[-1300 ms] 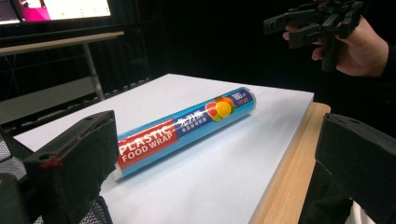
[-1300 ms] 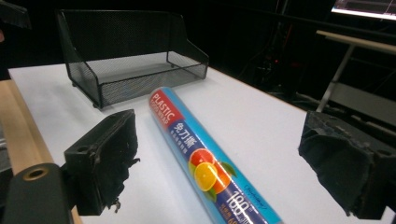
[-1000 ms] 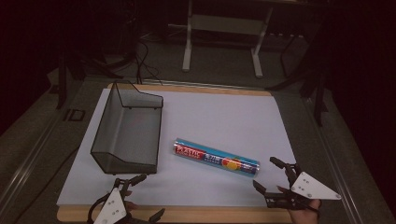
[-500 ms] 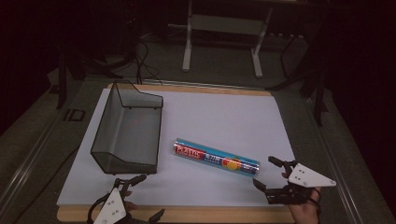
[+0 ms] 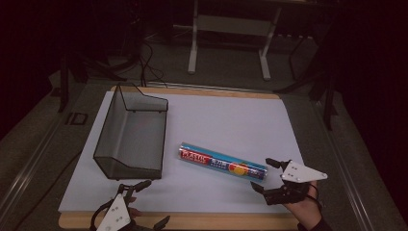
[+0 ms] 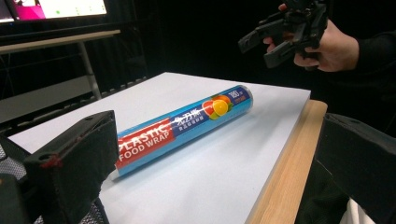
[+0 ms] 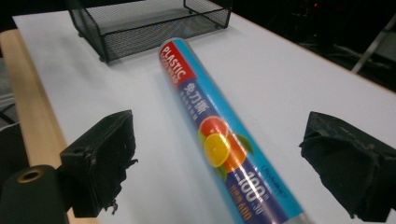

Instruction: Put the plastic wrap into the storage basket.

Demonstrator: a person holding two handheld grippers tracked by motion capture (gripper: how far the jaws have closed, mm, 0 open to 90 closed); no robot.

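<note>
A blue and red roll of plastic food wrap (image 5: 222,167) lies flat on the white sheet (image 5: 231,125), slanting from the middle toward the front right. My right gripper (image 5: 262,173) is open just off the roll's right end, its jaws wide on either side. In the right gripper view the roll (image 7: 210,126) runs away between the jaws of that gripper (image 7: 222,161). My left gripper (image 5: 155,202) hovers open at the front left edge with nothing in it. In the left gripper view, my left gripper (image 6: 215,163) faces the roll (image 6: 182,128) lengthwise, and the right gripper (image 6: 257,50) hangs beyond it.
A black wire mesh basket (image 5: 130,134) stands empty on the left of the sheet, and its mesh (image 7: 149,23) lies beyond the roll's far end. A wooden board edge (image 5: 192,220) borders the front. Metal stand legs (image 5: 228,45) and cables lie on the floor behind.
My right gripper has moved a little left and forward, closer to the roll's right end. The left gripper, the roll and the basket have stayed put.
</note>
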